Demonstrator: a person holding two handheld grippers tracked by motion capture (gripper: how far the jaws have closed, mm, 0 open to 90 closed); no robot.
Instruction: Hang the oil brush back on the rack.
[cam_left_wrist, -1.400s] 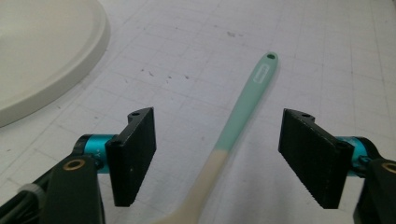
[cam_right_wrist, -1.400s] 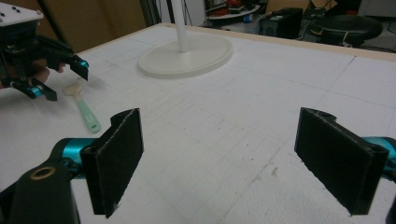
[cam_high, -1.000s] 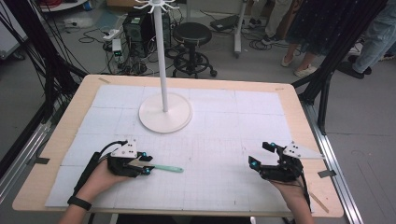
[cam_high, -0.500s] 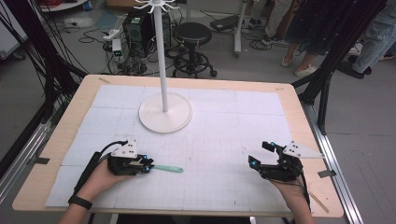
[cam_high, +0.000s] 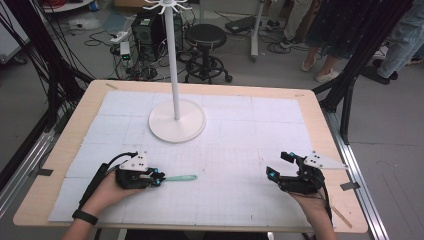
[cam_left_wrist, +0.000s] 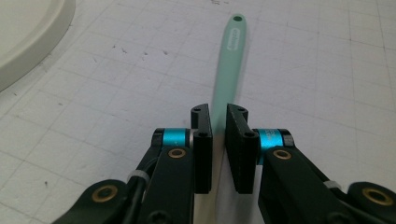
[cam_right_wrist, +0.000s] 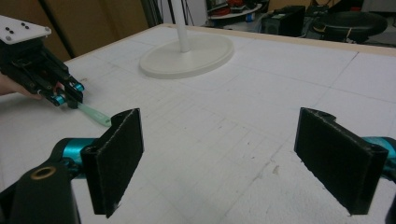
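A mint-green utensil handle with a hole at its far end lies flat on the white gridded mat, pointing right. My left gripper rests at the front left. Its jaws have just been closing and now pinch the near part of the handle, which runs between the pads. My right gripper sits at the front right, open, with nothing between its pads. From there the left gripper and the green handle show off to the left.
A white stand with a round base and a tall pole topped with hooks stands at the middle back of the mat. The wooden table edge frames the mat. Stools, cables and people's legs are beyond the table.
The left gripper's jaws have drawn together on the mint handle. Both hands have kept their places.
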